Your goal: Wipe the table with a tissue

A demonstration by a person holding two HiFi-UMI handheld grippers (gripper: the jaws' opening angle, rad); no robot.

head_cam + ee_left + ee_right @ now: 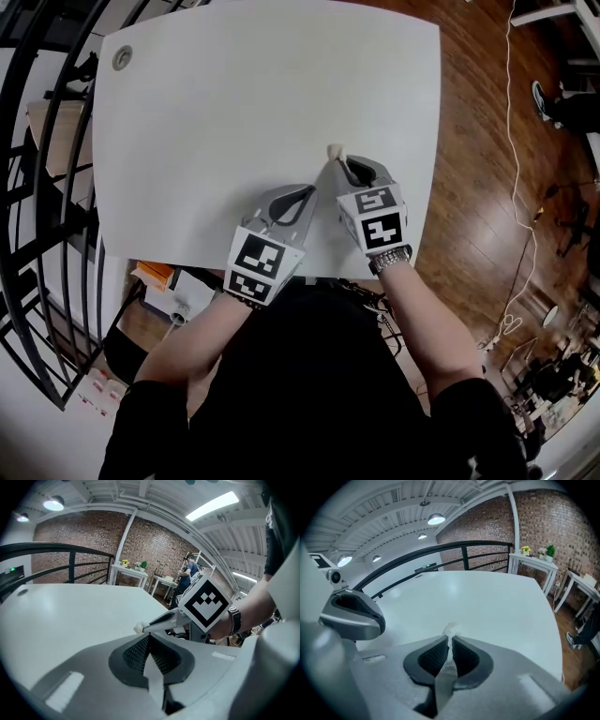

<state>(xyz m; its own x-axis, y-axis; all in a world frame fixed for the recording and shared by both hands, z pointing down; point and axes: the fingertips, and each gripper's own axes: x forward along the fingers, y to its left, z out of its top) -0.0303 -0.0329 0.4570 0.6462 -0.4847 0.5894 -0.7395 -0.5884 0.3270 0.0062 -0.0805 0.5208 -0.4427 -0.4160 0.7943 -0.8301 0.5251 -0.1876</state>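
Black railing (71, 566); brick wall (89, 534); wood floor (478, 141).

White tables (533, 560) stand against the brick wall (543, 517); black railing (440, 550) before it, wood floor (478, 169) below, lamps (436, 519) above.

Bare tabletop (244, 103) ahead and to both sides; only a flush grommet (123, 58) at the far left corner. Black railing (42, 197) close along the left edge. Left tongs (312, 190) crowding right tongs (343, 167), these clamped on tissue (334, 150).
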